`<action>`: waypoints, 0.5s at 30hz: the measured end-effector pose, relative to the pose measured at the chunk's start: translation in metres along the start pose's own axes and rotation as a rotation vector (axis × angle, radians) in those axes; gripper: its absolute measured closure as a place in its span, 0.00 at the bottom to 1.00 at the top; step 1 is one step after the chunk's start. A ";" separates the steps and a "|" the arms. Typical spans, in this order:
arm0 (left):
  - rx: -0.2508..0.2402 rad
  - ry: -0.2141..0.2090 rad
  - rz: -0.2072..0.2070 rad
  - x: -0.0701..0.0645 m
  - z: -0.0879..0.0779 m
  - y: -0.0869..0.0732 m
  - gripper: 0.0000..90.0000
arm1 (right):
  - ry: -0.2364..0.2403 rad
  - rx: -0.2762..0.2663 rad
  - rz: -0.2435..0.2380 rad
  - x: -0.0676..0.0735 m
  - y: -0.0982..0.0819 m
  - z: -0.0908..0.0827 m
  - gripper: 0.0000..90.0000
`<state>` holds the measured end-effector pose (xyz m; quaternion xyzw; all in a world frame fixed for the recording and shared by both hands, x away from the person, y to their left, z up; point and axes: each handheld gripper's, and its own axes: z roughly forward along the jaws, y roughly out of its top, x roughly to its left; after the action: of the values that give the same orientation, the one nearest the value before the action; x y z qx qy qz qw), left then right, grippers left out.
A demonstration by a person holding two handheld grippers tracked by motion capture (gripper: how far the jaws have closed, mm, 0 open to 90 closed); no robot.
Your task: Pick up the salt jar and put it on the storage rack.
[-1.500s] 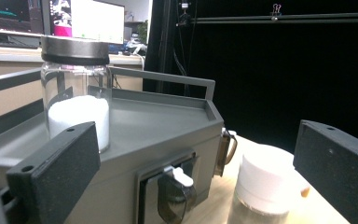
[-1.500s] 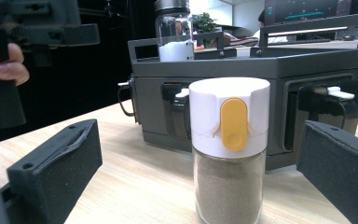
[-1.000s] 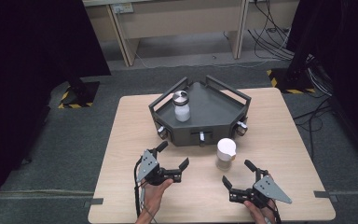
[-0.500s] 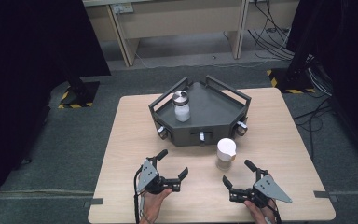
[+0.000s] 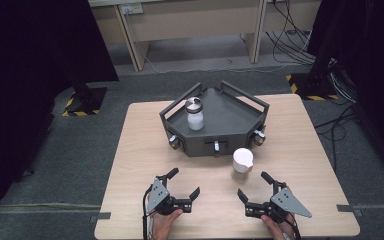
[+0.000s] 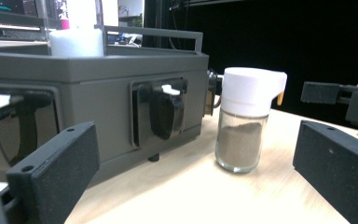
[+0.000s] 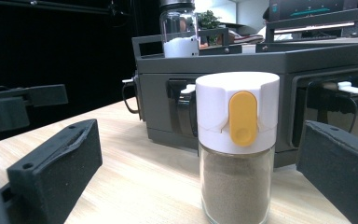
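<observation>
Pale wood is the stage here, a table [image 5: 300, 150] with a dark grey tray [image 5: 240, 112] sitting toward its far side. Just in front of the tray stands the jar [image 5: 242, 165], glass body, white cap, brownish powder inside, upright on the wood and not touching the tray as far as the high view tells. The right gripper [image 5: 256, 192] sits low at the near edge, jaws spread wide, empty, close to the jar; in its own view the jar [image 7: 237, 149] stands dead centre between the two black jaws (yellow tab on the cap facing the camera). The left gripper [image 5: 182, 182] is beside it, also gaping and holding nothing, with the jar [image 6: 244, 121] off to one side of its view. Up on the tray, a second jar [image 5: 195, 114] with a metal lid and white contents stands upright.
</observation>
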<state>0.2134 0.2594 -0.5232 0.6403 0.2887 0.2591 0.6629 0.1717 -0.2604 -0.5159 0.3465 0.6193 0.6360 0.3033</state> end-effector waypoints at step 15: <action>0.001 0.006 0.007 -0.001 -0.013 -0.008 0.00 | 0.004 0.005 -0.007 0.001 0.000 0.001 0.00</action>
<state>0.2035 0.2676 -0.5312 0.6409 0.2886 0.2629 0.6609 0.1720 -0.2593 -0.5159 0.3437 0.6228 0.6339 0.3035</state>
